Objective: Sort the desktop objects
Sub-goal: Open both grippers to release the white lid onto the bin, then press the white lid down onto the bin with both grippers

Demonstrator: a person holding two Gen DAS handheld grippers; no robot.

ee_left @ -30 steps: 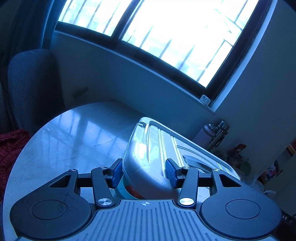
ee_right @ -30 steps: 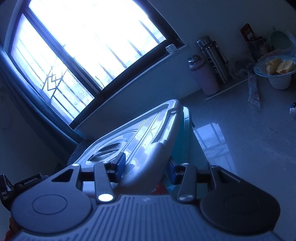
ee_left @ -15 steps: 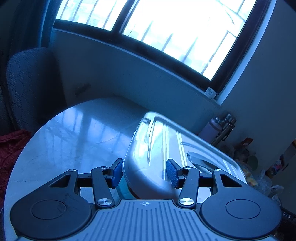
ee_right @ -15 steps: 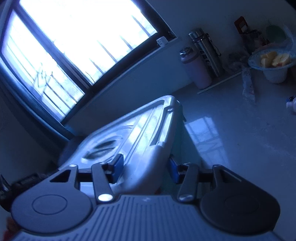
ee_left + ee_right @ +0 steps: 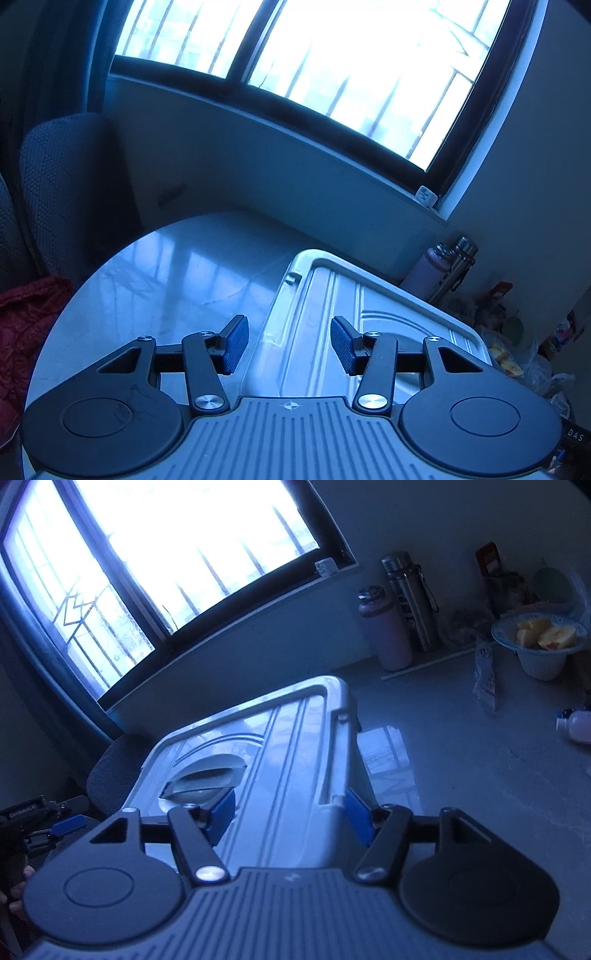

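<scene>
On the table (image 5: 155,280), "DAS" (image 5: 575,435) shows beside the lidded box (image 5: 332,314).

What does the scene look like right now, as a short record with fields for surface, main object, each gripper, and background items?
surface: pale glossy table
main object: grey ribbed storage box lid, lying on its box on the table
left gripper: open, pads clear of the lid, hovering over its corner
right gripper: blue pads on either side of the lid's end; whether they grip it cannot be told
background items: pink bottle and steel flask by the wall, bowl of cut fruit, small white bottle lying down
behind: barred window, dark chair
</scene>
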